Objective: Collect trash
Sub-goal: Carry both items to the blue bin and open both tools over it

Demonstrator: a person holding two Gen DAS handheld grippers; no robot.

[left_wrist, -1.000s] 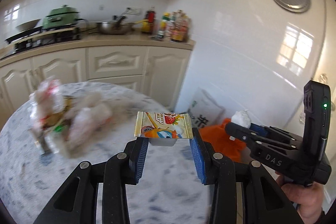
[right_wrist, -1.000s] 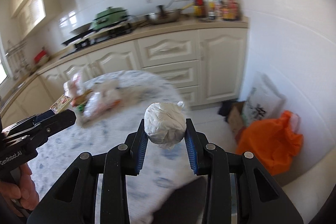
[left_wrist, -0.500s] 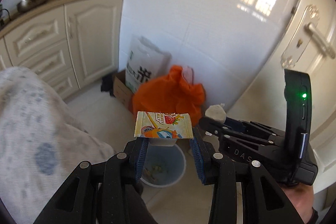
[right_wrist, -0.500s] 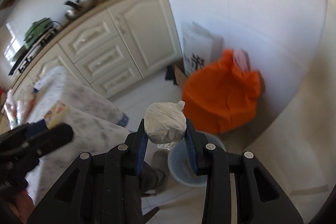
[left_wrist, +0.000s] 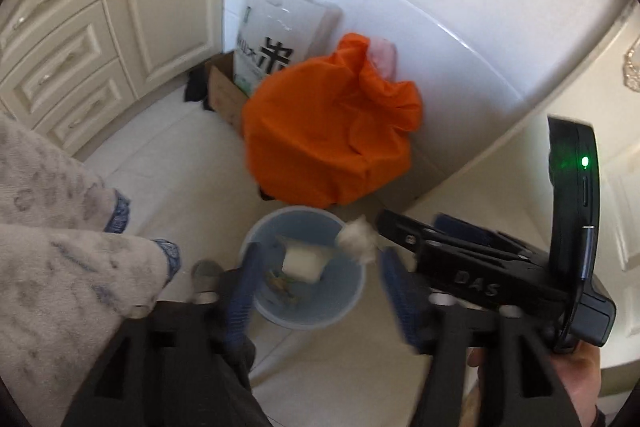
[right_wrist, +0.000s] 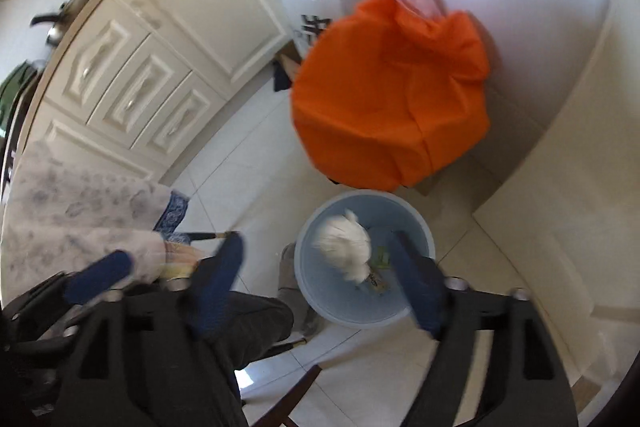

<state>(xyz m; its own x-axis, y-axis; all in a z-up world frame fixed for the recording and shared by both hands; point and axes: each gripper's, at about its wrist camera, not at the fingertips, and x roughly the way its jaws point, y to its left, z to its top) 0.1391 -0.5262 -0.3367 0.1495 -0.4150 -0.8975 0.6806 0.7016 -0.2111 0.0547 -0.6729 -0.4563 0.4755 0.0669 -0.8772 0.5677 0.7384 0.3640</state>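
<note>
A pale blue trash bin (left_wrist: pixel 352 291) (right_wrist: pixel 420 231) stands on the floor below both grippers. My left gripper (left_wrist: pixel 316 287) is open above it, and the small white cup (left_wrist: pixel 302 263) it held is falling into the bin. My right gripper (right_wrist: pixel 320 279) is open too, and the crumpled white tissue ball (right_wrist: pixel 346 251) drops between its spread fingers over the bin; it also shows in the left wrist view (left_wrist: pixel 358 241). The right gripper appears in the left wrist view (left_wrist: pixel 460 259). Some scraps lie at the bin's bottom.
An orange bag (left_wrist: pixel 328 135) (right_wrist: pixel 392 95) sits behind the bin against the white wall, with a white printed sack (left_wrist: pixel 276 35) and cardboard box beside it. Cream cabinets (left_wrist: pixel 100 27) stand left. The cloth-covered table edge (left_wrist: pixel 60 227) is at left.
Both grippers swung from the table down over the bin and opened. The snack cup and the tissue ball left the fingers and are falling into the bin.
</note>
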